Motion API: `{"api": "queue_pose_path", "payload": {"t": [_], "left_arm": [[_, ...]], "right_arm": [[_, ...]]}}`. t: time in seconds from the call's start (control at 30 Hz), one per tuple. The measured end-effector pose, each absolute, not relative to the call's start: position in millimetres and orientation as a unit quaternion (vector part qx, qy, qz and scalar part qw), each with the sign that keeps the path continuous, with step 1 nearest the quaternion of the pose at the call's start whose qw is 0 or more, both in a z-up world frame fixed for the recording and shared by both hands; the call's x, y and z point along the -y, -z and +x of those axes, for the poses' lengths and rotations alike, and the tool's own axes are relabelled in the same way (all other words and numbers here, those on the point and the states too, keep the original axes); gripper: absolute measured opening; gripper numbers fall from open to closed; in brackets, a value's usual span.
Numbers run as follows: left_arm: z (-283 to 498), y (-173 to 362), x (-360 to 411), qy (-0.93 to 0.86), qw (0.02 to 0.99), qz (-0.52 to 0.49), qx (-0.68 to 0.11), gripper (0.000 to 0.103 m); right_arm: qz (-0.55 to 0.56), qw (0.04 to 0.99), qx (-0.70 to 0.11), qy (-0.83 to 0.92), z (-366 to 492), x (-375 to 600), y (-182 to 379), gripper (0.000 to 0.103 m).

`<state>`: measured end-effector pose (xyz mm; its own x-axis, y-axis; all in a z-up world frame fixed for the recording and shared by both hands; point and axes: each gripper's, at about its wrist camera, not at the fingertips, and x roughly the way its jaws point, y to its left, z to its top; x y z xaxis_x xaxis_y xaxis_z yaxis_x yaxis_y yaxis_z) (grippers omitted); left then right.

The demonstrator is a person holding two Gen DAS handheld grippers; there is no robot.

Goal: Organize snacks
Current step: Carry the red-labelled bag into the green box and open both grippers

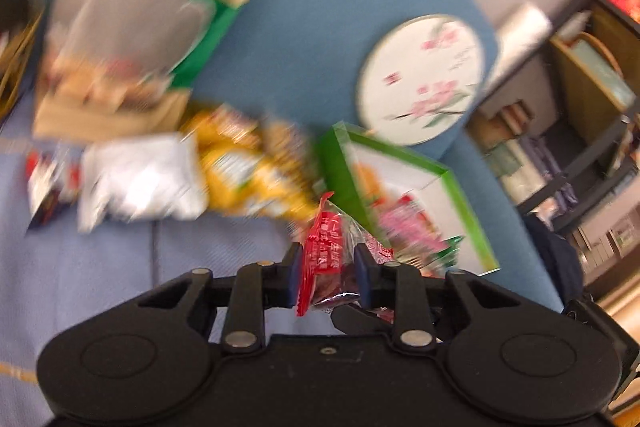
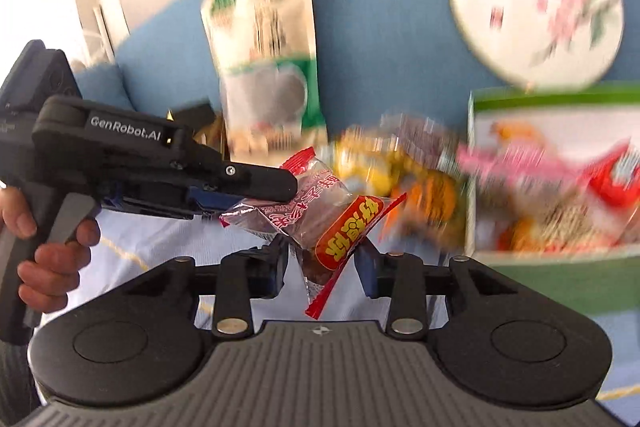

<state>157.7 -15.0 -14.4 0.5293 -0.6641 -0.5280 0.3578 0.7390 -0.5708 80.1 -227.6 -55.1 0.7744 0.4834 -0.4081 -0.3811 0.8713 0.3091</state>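
My left gripper (image 1: 327, 269) is shut on a small clear snack packet with red print (image 1: 324, 247); it also shows in the right wrist view (image 2: 296, 203), held from the left. My right gripper (image 2: 322, 263) is shut on a second clear packet with a red and yellow label (image 2: 346, 239), which touches the first. Both are held above the pale blue cushion. A green-rimmed box (image 1: 340, 163) holding several snacks lies to the right, also in the right wrist view (image 2: 560, 263). Loose snack bags (image 1: 248, 163) lie beside it. The views are blurred.
A tall beige and green bag (image 1: 132, 27) leans on the blue sofa back (image 1: 320, 27), also in the right wrist view (image 2: 272, 67). A round flowered fan (image 1: 420, 79) rests there too. A white bag (image 1: 140, 183) lies left. Shelves (image 1: 580, 147) stand at far right.
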Motion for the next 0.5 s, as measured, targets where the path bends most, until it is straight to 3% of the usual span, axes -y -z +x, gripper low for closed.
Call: {"api": "queue_pose_path", "payload": {"t": [0.2, 0.5], "left_arm": [[173.6, -14.4, 67.3, 0.343, 0.859, -0.166, -0.342, 0.014], [209.0, -12.8, 150.5, 0.384, 0.849, -0.138, -0.335, 0.013]], "right_arm": [[0.116, 0.959, -0.183, -0.183, 73.3, 265.3, 33.7, 0.062], [0.166, 0.967, -0.168, -0.093, 87.3, 327.0, 31.1, 0.062]]}}
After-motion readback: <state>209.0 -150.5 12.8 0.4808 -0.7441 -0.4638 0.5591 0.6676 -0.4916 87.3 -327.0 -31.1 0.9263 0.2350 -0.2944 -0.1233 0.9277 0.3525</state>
